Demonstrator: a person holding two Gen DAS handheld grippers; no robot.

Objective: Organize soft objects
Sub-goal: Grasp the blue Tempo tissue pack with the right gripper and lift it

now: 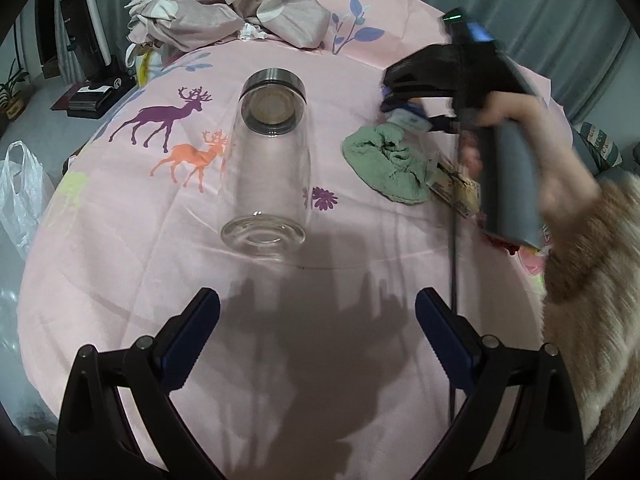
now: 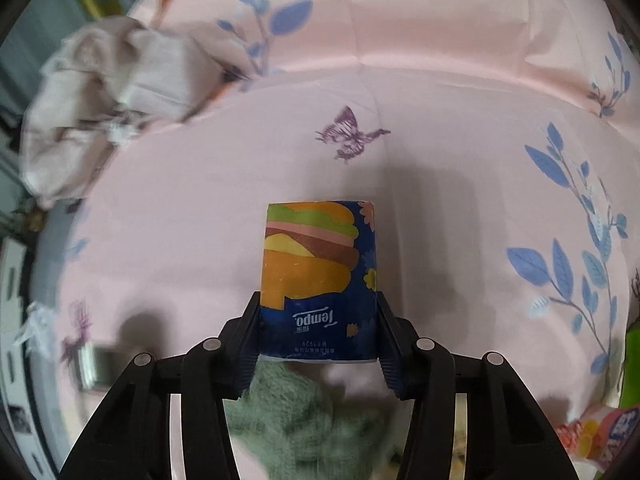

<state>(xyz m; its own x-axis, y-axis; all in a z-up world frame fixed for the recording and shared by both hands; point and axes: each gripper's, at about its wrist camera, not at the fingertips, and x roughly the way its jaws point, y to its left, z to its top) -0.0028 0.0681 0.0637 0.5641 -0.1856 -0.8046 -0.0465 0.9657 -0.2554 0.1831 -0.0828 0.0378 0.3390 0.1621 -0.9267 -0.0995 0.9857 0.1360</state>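
Note:
My right gripper [image 2: 318,320] is shut on a blue Tempo tissue pack [image 2: 318,276] with a burger print and holds it above a green towel [image 2: 292,416]. In the left wrist view the right gripper [image 1: 404,100] hovers over that green towel [image 1: 386,164] at the right, the tissue pack [image 1: 408,114] blurred between its jaws. My left gripper [image 1: 318,344] is open and empty, low over the pink sheet [image 1: 120,264]. A clear glass jar [image 1: 268,160] with a metal rim lies on its side ahead of it.
A crumpled beige cloth [image 1: 224,8] lies at the far end of the bed; it also shows in the right wrist view [image 2: 108,96]. Printed packets [image 1: 460,188] lie right of the towel. A white plastic bag [image 1: 20,196] hangs off the left edge.

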